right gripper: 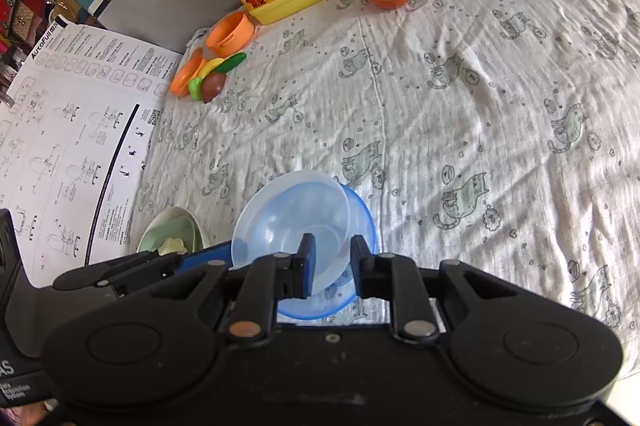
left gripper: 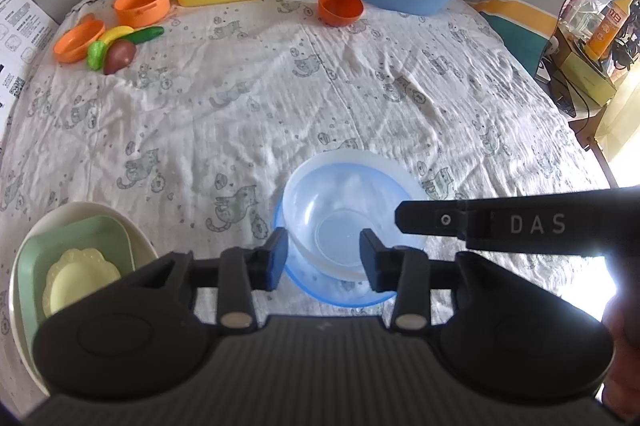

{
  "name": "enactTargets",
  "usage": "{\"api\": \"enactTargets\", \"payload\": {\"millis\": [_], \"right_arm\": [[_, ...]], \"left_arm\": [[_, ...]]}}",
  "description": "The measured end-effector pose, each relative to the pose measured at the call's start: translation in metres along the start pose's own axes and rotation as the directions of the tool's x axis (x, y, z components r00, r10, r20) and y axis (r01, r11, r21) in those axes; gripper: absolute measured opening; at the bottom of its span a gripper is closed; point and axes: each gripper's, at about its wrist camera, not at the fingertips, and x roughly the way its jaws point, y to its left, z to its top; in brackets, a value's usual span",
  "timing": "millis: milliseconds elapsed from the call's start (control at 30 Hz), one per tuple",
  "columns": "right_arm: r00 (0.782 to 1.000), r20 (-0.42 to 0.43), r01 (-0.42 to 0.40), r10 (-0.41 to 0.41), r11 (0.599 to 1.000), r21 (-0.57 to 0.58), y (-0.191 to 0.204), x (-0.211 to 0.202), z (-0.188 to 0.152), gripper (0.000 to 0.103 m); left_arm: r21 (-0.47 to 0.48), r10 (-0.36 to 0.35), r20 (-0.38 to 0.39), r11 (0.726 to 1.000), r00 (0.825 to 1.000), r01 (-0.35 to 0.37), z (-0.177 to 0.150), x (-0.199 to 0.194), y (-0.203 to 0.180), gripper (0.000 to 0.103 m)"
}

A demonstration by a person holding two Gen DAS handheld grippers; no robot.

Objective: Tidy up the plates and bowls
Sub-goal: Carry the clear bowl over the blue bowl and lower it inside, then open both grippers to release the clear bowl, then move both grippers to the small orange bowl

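Only right view (right gripper: 331, 272), instruction sheet (right gripper: 76, 129)

Clear bowl (right gripper: 292, 222), seemingly inside blue bowl (right gripper: 362, 222)

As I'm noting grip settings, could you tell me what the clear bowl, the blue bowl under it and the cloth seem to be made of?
Clear bowl: likely thin plastic, frosted; the blue shows through it.
Blue bowl: likely plastic too, translucent with a glossy rim.
Cloth: woven cotton-like fabric, matte, crinkled, printed with cats.
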Motion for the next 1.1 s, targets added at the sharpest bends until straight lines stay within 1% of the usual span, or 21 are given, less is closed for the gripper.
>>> {"api": "enactTargets", "payload": {"millis": [33,67,100,133,167,200,233,300,400,567,800,1100], "right_arm": [[1.000,0.001,-0.007,0.007,1.000,0.002,0.000,0.000,0.000,0.036],[1.000,0.006,-0.004,0.004,1.000,0.000,0.001,-0.001,0.001,0.040],[1.000,0.022,0.012,-0.012,1.000,-0.011,0.003,-0.003,0.002,0.054],[0.999,0.040,0.030,-0.029,0.999,-0.024,0.004,-0.006,0.003,0.075],[0.998,0.054,0.039,-0.038,0.999,-0.029,0.004,-0.009,0.004,0.087],[0.997,0.066,0.037,-0.035,0.999,-0.026,0.003,-0.011,0.006,0.102],[0.996,0.080,0.038,-0.036,0.999,-0.024,0.002,-0.013,0.007,0.103],[0.994,0.090,0.060,-0.057,0.998,-0.029,0.001,-0.014,0.008,0.103],[0.992,0.085,0.092,-0.090,0.996,-0.020,-0.005,-0.011,0.009,0.103],[0.991,0.067,0.113,-0.113,0.994,0.002,-0.013,-0.007,0.006,0.103],[0.989,0.066,0.130,-0.131,0.991,0.011,-0.015,-0.007,0.005,0.103],[0.989,0.057,0.138,-0.139,0.990,0.028,-0.019,-0.004,0.008,0.103]], "left_arm": [[0.000,-0.006,0.004,1.000,1.000,0.006,0.000,-0.001,0.000,0.049],[-0.001,0.001,0.012,1.000,1.000,-0.001,0.001,-0.003,0.000,0.057],[0.005,0.018,0.026,1.000,0.999,-0.018,0.001,-0.005,-0.001,0.061],[0.012,0.034,0.042,0.999,0.999,-0.034,0.001,-0.008,0.000,0.072],[0.016,0.041,0.060,0.999,0.997,-0.042,0.001,-0.012,0.001,0.089],[0.012,0.049,0.077,0.999,0.996,-0.050,0.000,-0.015,0.002,0.097],[0.007,0.057,0.094,0.998,0.994,-0.058,-0.001,-0.018,0.005,0.103],[0.001,0.067,0.108,0.998,0.992,-0.067,-0.002,-0.021,0.010,0.103],[-0.033,0.069,0.091,0.997,0.993,-0.066,-0.004,-0.020,0.020,0.103],[-0.081,0.082,0.064,0.994,0.995,-0.077,-0.008,-0.015,0.034,0.103],[-0.073,0.089,0.057,0.994,0.994,-0.085,-0.006,-0.013,0.032,0.103],[-0.073,0.081,0.052,0.994,0.995,-0.077,0.000,-0.008,0.032,0.103]]}}
